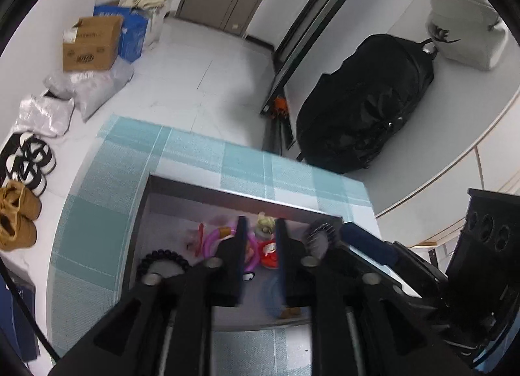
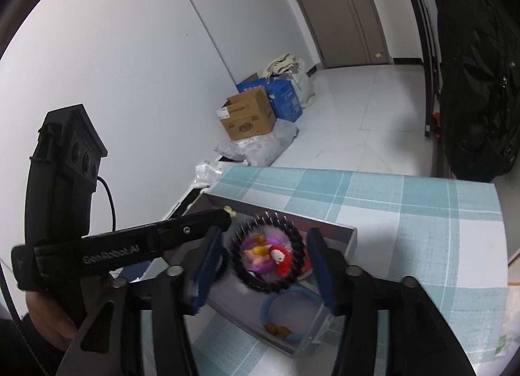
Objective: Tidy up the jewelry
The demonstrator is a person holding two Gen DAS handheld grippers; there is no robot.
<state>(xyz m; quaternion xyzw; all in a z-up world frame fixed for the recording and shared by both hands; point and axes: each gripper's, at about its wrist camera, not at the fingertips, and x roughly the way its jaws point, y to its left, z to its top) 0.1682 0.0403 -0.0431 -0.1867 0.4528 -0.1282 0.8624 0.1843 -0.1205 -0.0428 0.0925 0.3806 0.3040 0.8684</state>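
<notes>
A grey box (image 1: 169,210) (image 2: 352,236) sits on the checked tablecloth and holds jewelry. My left gripper (image 1: 261,230) is over the box with its jaws apart, empty, above a purple bangle (image 1: 209,239), a red charm (image 1: 269,252) and a yellowish piece (image 1: 265,223). A black bead bracelet (image 1: 162,257) lies at the box's left. My right gripper (image 2: 265,254) is open; a black beaded bracelet (image 2: 294,239), blurred, hangs between its blue pads above the box. A blue bangle (image 2: 292,298) lies at the box's near end. The right gripper also shows in the left wrist view (image 1: 367,239).
The teal checked tablecloth (image 1: 97,213) (image 2: 422,213) covers a small table. On the floor are cardboard and blue boxes (image 1: 92,43) (image 2: 250,116), plastic bags, shoes (image 1: 19,210) and a large black bag (image 1: 367,106) (image 2: 477,67).
</notes>
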